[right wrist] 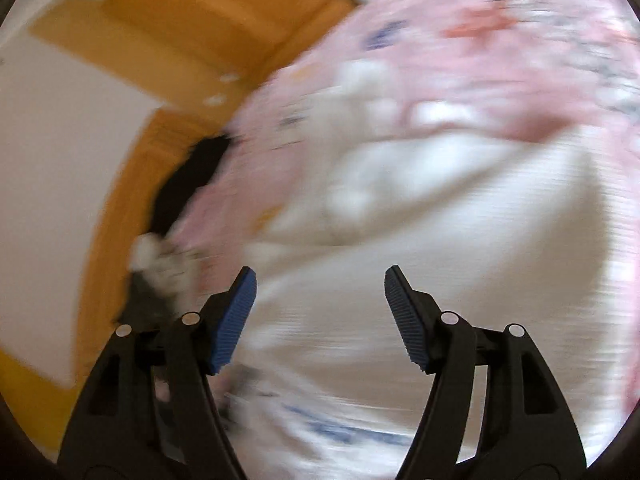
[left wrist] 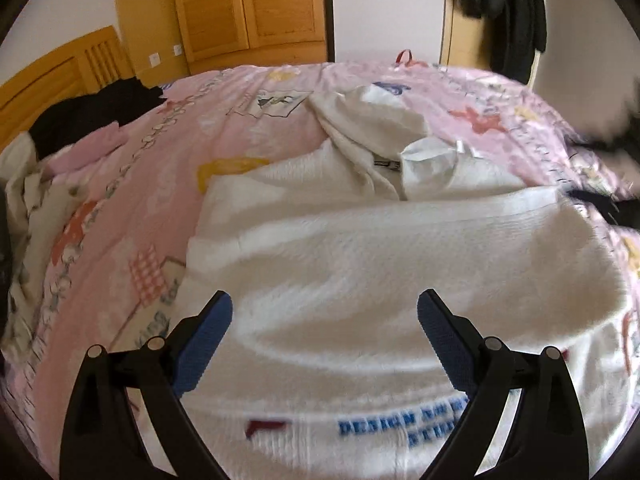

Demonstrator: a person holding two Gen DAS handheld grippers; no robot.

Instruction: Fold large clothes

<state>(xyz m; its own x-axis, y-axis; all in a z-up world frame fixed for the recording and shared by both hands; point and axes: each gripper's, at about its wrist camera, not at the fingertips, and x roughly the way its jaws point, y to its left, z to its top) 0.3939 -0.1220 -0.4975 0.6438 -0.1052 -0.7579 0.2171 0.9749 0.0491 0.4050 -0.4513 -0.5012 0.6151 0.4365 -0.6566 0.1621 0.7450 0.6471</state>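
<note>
White sweatshirt [left wrist: 400, 248] spread on pink bedspread [left wrist: 168, 184]; left hand-held gripper [left wrist: 325, 314] released above it, nothing between jaws; left view alone sharp: wardrobe [left wrist: 248, 4], dark coat [left wrist: 504, 4], black garment [left wrist: 92, 108]; blue print reads "DESIGN", rest unclear; right hand-held gripper [right wrist: 320, 294] released, empty; its view blurred.

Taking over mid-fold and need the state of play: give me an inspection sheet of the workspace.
Surface: bed with pink patterned cover.
Job's things: white hooded garment spread on the bed, blue lettering near its close edge.
Clutter: black clothes and pale laundry at the bed's left side.
Grippers: left gripper open, empty; right gripper open, empty.
Cables: nothing seen.
Surroundings: wooden wardrobe, wooden headboard, dark clothes hanging.
</note>
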